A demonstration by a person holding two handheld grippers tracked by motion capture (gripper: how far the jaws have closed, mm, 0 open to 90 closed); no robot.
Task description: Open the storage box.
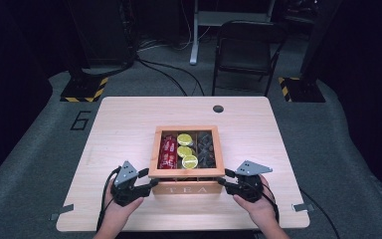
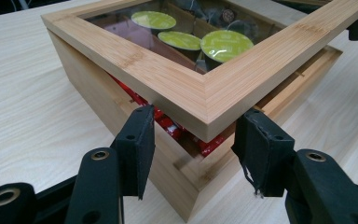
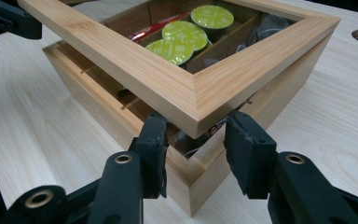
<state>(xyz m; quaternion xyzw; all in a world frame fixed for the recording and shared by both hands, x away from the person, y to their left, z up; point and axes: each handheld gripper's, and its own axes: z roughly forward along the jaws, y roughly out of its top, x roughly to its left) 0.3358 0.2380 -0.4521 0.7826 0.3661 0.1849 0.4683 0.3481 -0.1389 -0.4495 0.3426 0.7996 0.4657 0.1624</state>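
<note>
A bamboo tea box point(image 1: 186, 189) marked TEA stands near the table's front edge. Its window lid point(image 1: 186, 173) is tilted up at the front. Under the glass lie green-topped capsules point(image 1: 184, 150), red packets point(image 1: 167, 152) and dark capsules point(image 1: 207, 149). My left gripper point(image 1: 154, 182) sits at the lid's near left corner point(image 2: 205, 116). Its jaws point(image 2: 199, 114) straddle that corner, and the pads point(image 2: 140, 140) stand clear of the wood. At the near right corner point(image 3: 196, 107) my right gripper point(image 1: 222, 181) has its jaws point(image 3: 196, 116) closed on the lid, with pads point(image 3: 156, 140) against the frame.
The box sits on a light wooden table point(image 1: 124, 124) with a round cable hole point(image 1: 218, 108) at the back. Behind the table stands a black folding chair point(image 1: 246, 50). Two stand bases with yellow-black tape point(image 1: 84, 89) rest on the grey floor.
</note>
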